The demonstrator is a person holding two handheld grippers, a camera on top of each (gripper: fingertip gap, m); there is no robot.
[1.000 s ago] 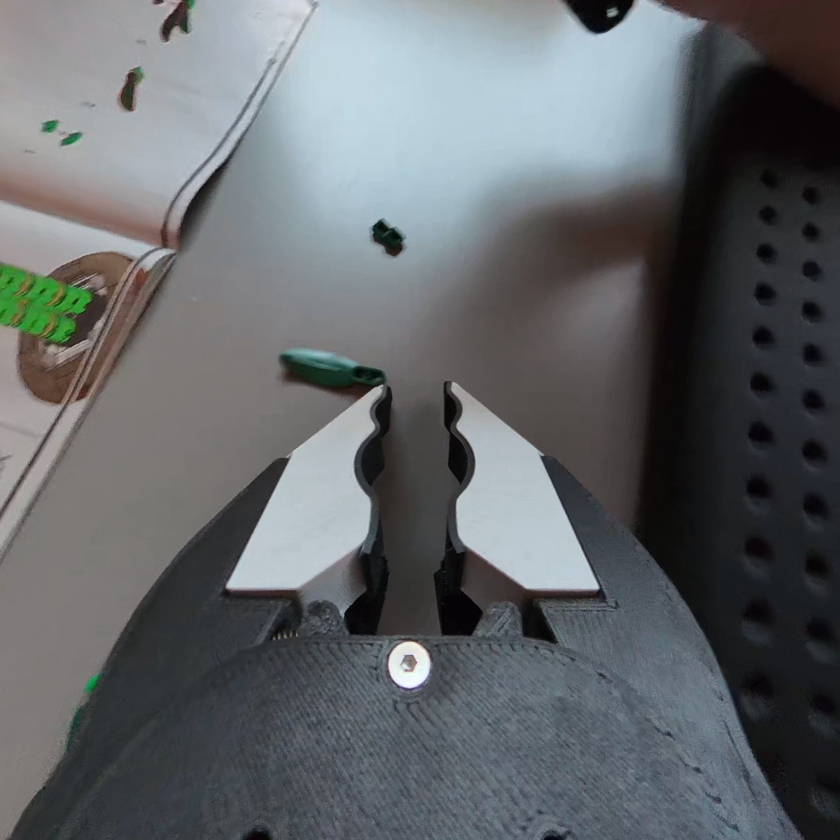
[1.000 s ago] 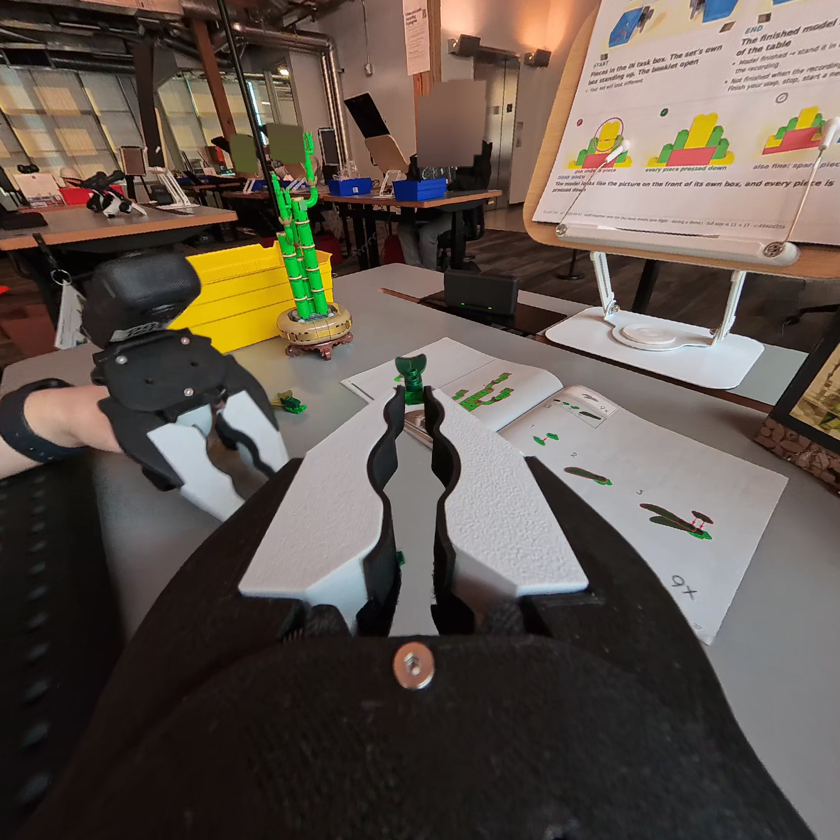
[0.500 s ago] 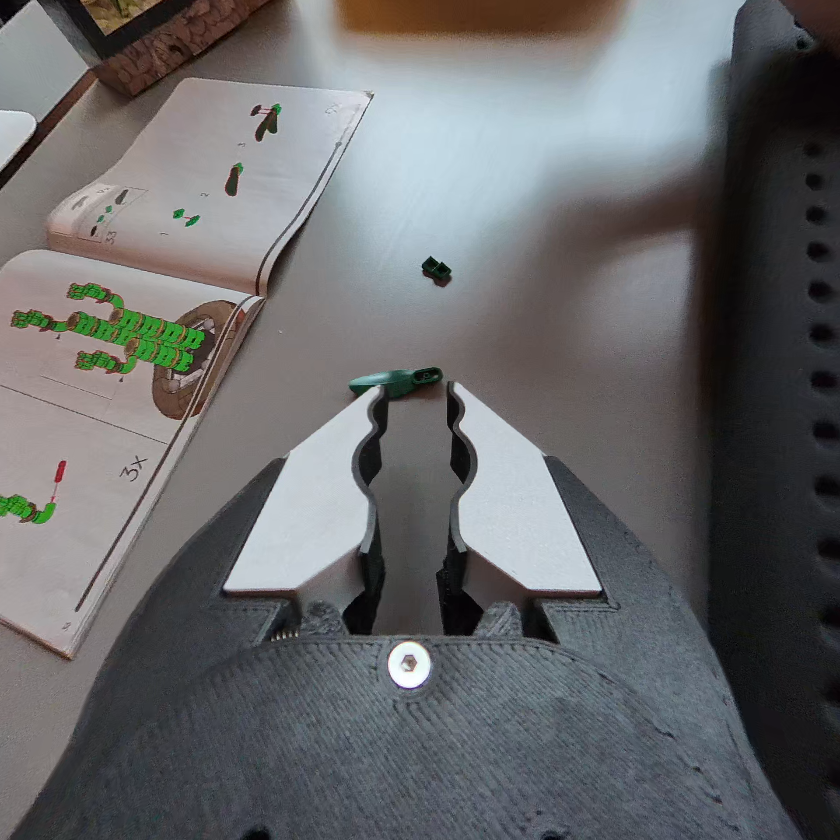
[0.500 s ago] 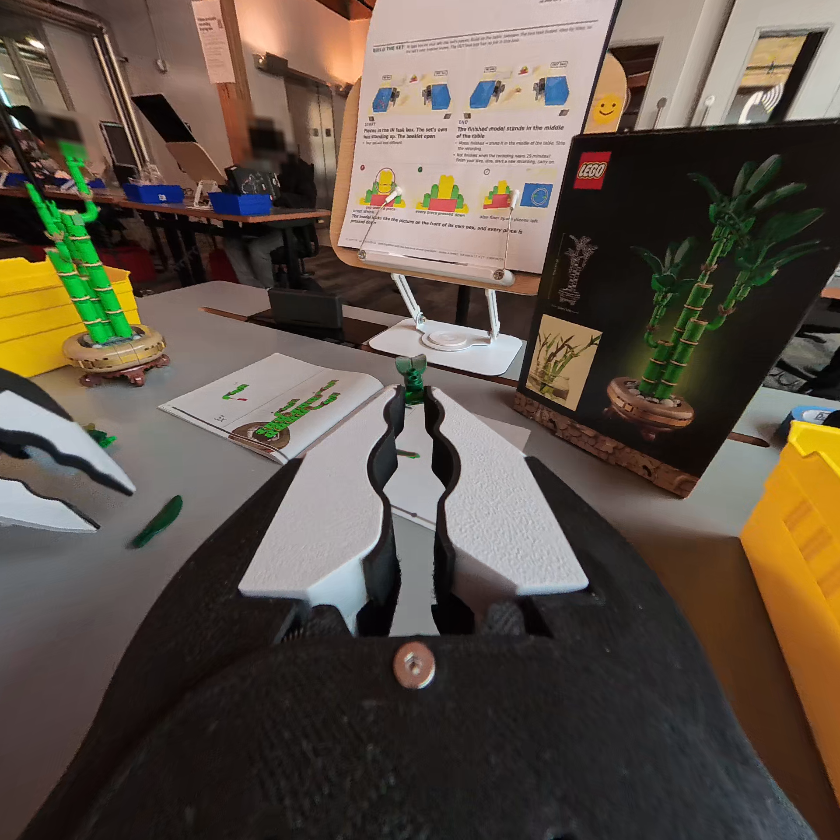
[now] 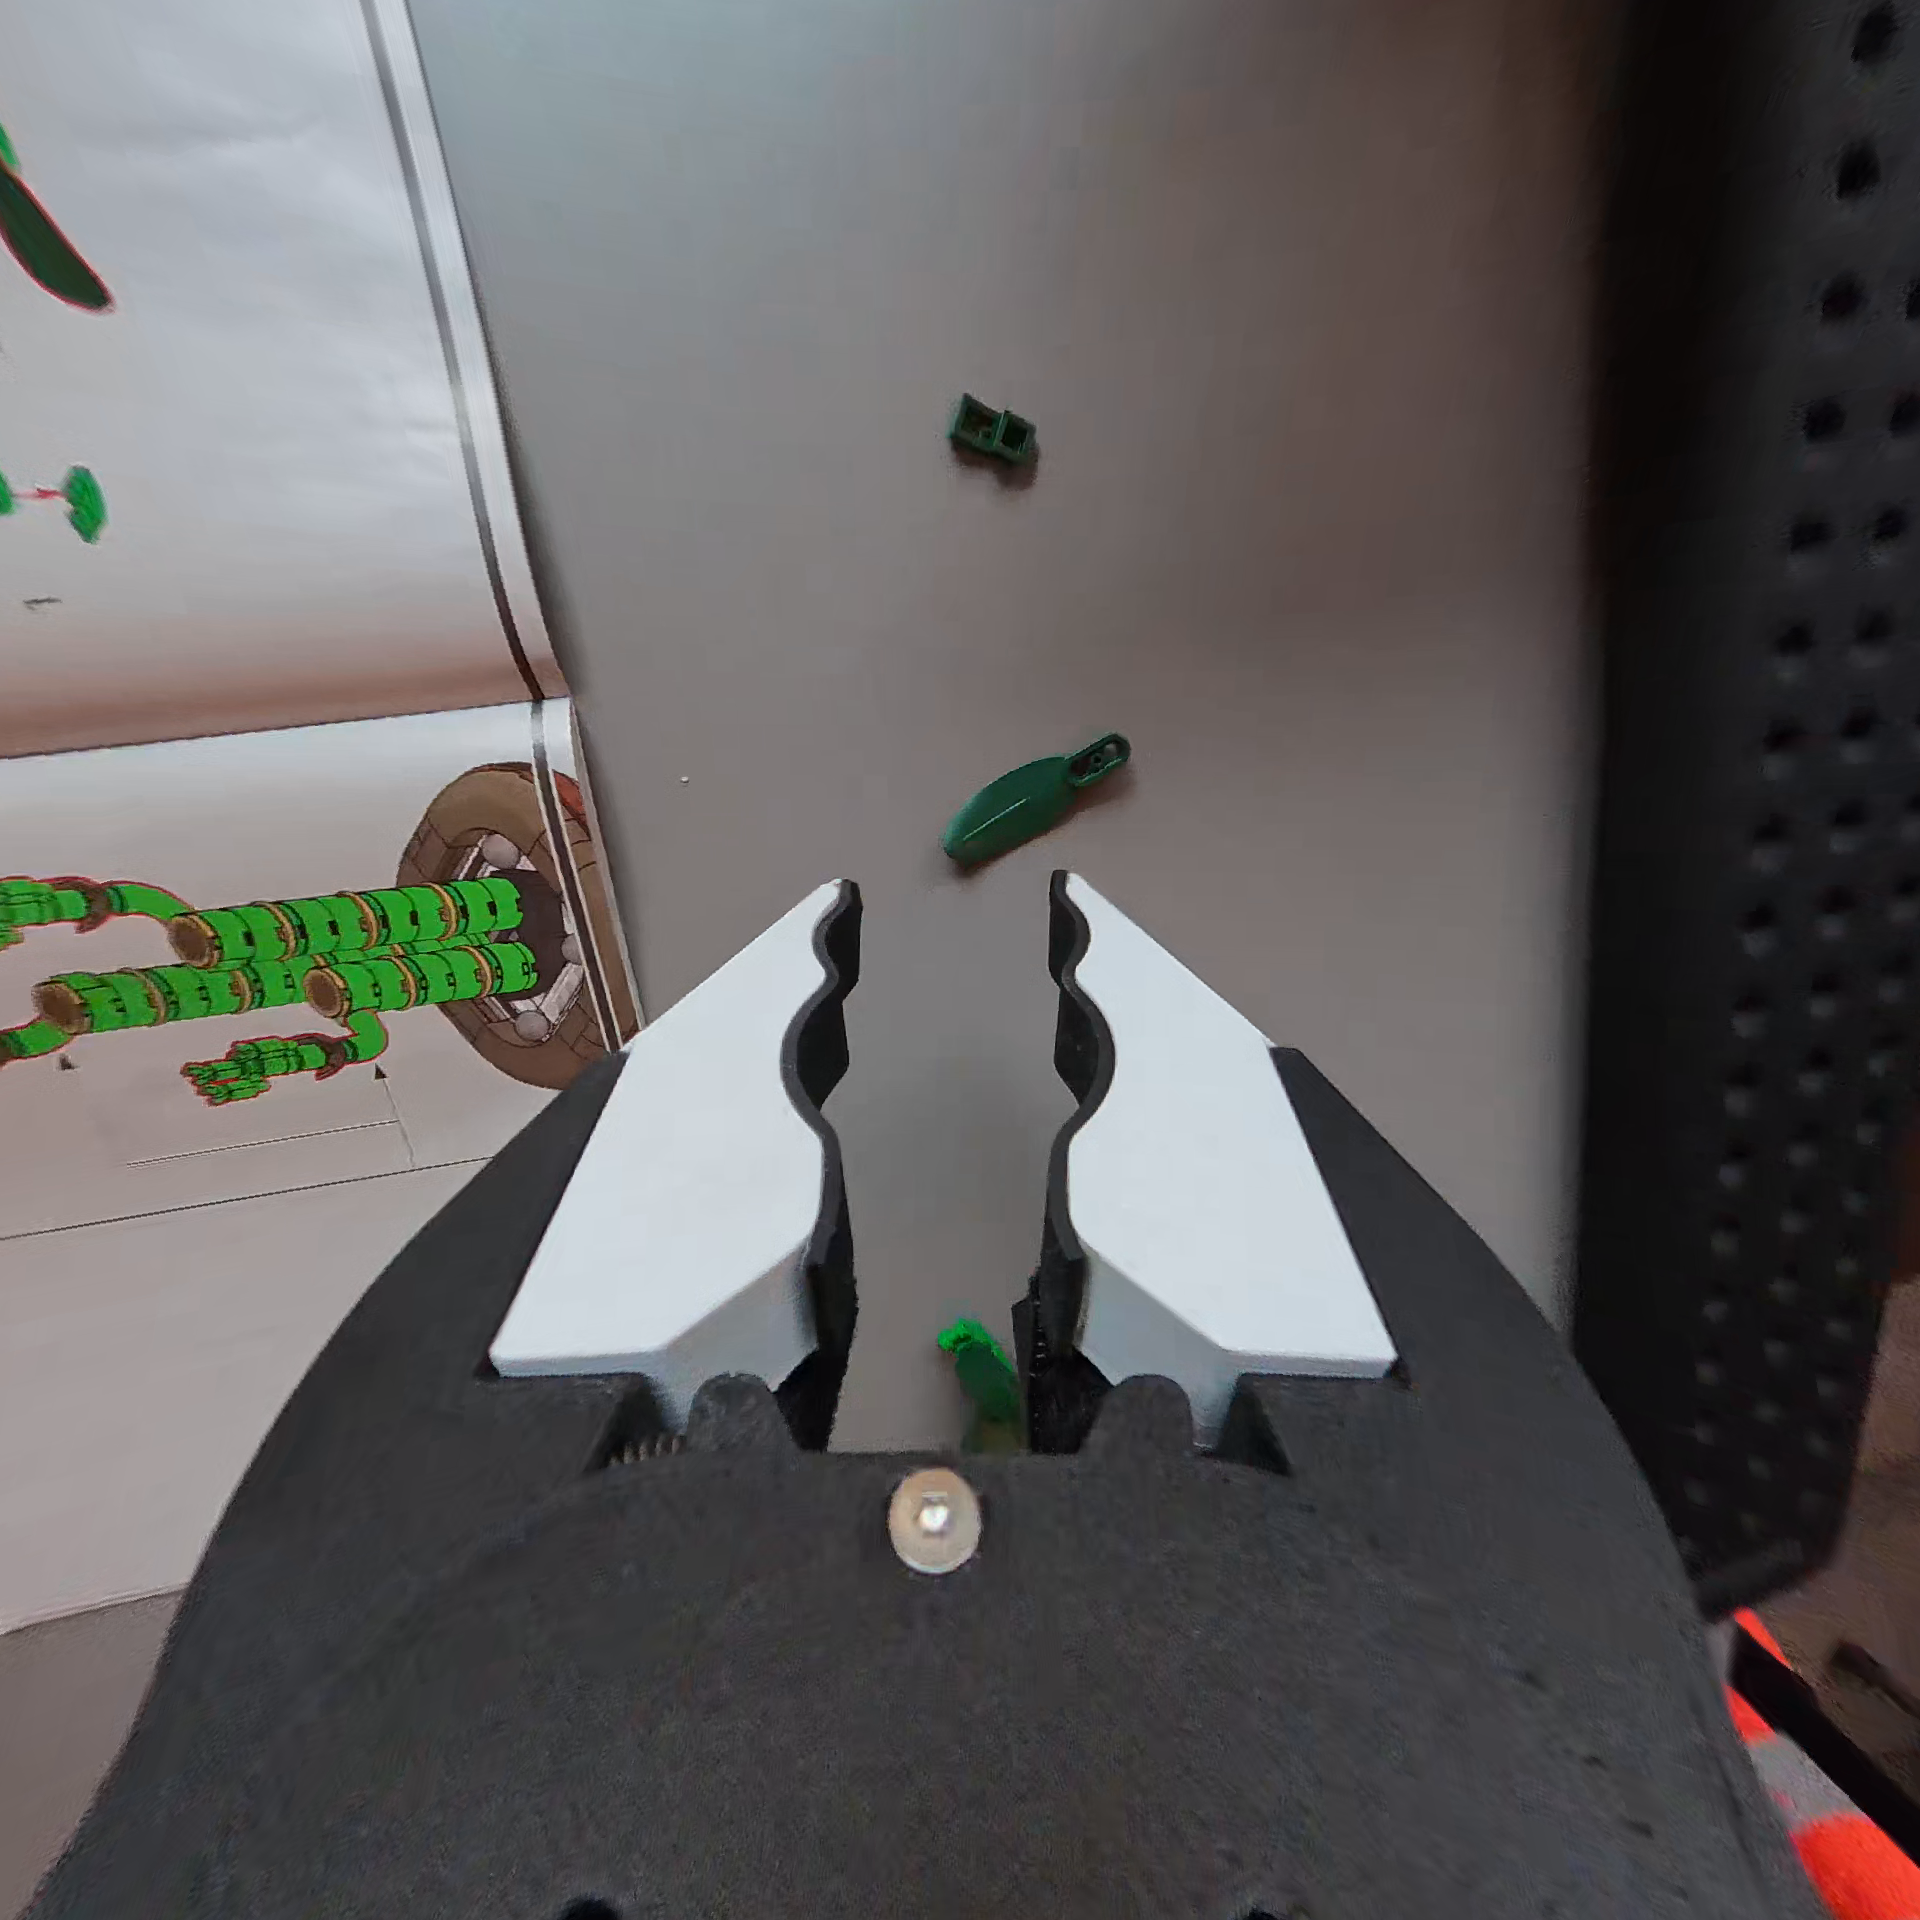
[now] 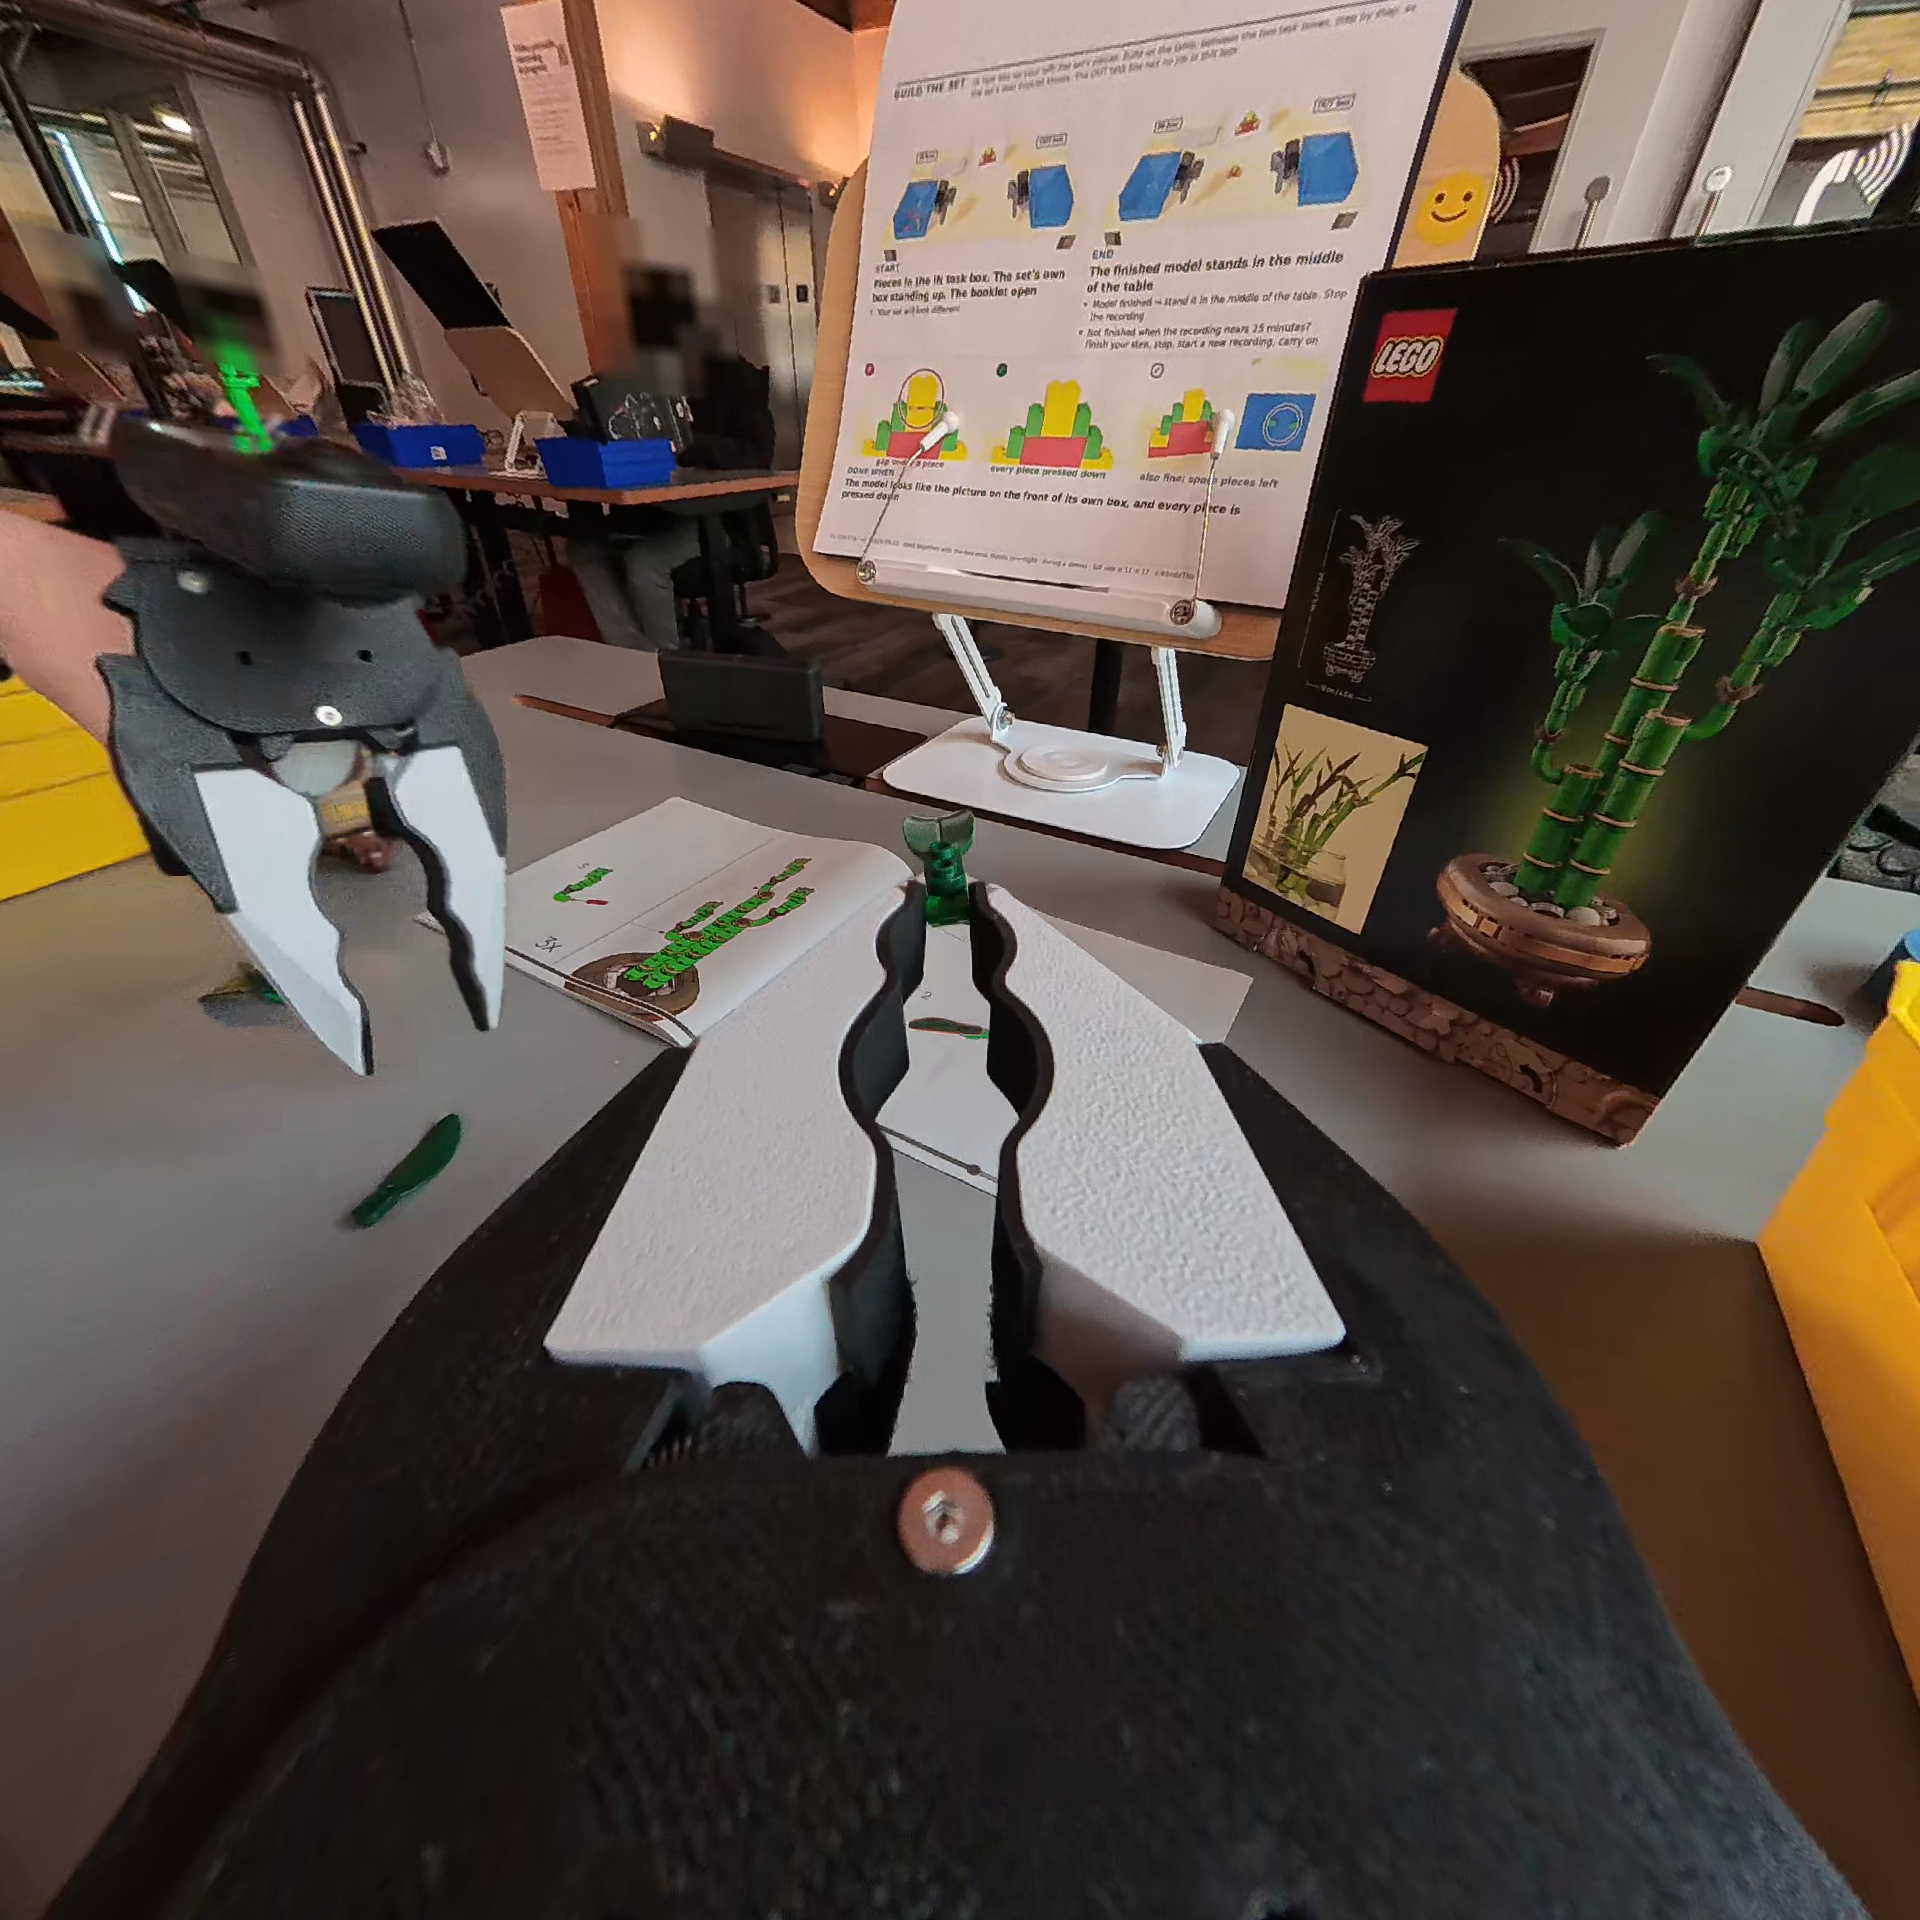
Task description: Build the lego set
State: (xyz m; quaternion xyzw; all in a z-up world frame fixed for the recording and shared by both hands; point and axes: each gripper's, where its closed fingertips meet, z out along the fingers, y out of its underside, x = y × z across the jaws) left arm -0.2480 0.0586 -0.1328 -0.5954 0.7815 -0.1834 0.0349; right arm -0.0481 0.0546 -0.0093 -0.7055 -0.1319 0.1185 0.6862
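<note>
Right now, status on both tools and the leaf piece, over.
Left tool open, above the table, leaf just ahead of its tips. Right tool shut on small green stem piece. Small green clip lies beyond the leaf; nothing blocking.

Printed writing stands on the set box [image 6: 1621,665], the instruction sheet [image 6: 1101,312] on its stand, and the open booklet [image 6: 707,914].

My left gripper [image 5: 951,904]: body was matte black printed plastic with a layered grain; two white wedge fingers [image 5: 686,1132], each lined with a black wavy-edged pad; one silver hex screw [image 5: 934,1519] sat centred below the fingers.

My right gripper [image 6: 945,899]: same build, with a black shell, white textured fingers [image 6: 1143,1174], black scalloped pads and a single silver screw [image 6: 945,1524].
</note>
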